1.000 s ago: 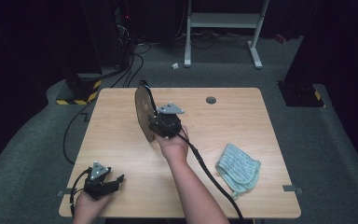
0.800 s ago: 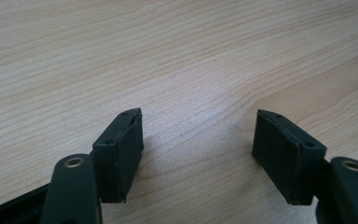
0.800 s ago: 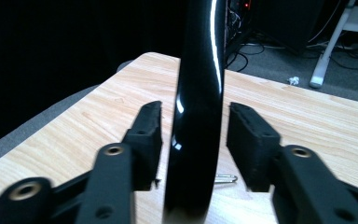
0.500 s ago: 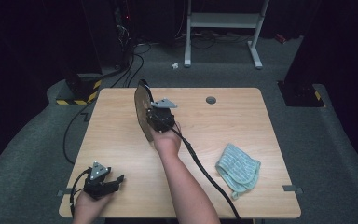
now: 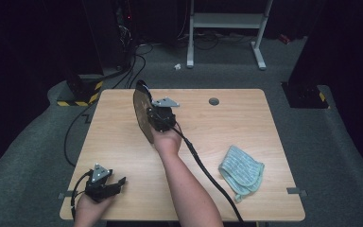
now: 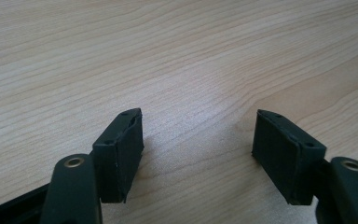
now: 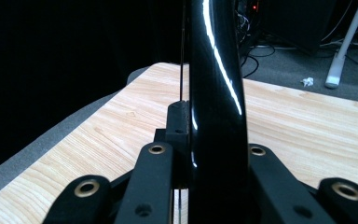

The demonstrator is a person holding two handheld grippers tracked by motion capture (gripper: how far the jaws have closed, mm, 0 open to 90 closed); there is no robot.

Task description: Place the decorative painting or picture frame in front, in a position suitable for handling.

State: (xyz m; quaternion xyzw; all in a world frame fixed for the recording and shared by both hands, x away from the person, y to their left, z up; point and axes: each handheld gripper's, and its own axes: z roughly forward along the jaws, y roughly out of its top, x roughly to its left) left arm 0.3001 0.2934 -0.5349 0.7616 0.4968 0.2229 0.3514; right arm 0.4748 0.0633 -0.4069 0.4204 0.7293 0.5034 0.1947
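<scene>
**A:** What is the right gripper [image 5: 147, 115] doing?

**B:** Its jaws have just been closing and are now clenched on a plate [image 5: 142, 113] held up on edge, above the table [image 5: 246, 123] near the middle of its far edge. In the high view the plate is a thin round disc, brownish on the face toward the camera, dark and glossy along its rim. In the right gripper view the plate [image 7: 214, 93] rises straight up between the black jaws as a smooth, shiny black curve with bright streaks of reflected light.

**A:** And the left gripper [image 5: 118, 182]?

**B:** It rests near the table's near left corner, jaws released and standing well apart. In the left gripper view, the two flat, matte black rubbery pads [image 6: 121, 154] have only bare wood between them.

**A:** What is the table like?

**B:** A rectangular top of pale wood with fine, wavy grain and rounded corners. A small round dark hole [image 5: 213, 101] sits near the far edge. A crumpled pale green cloth [image 5: 242, 170], soft and ribbed, lies toward the near right corner.
</scene>
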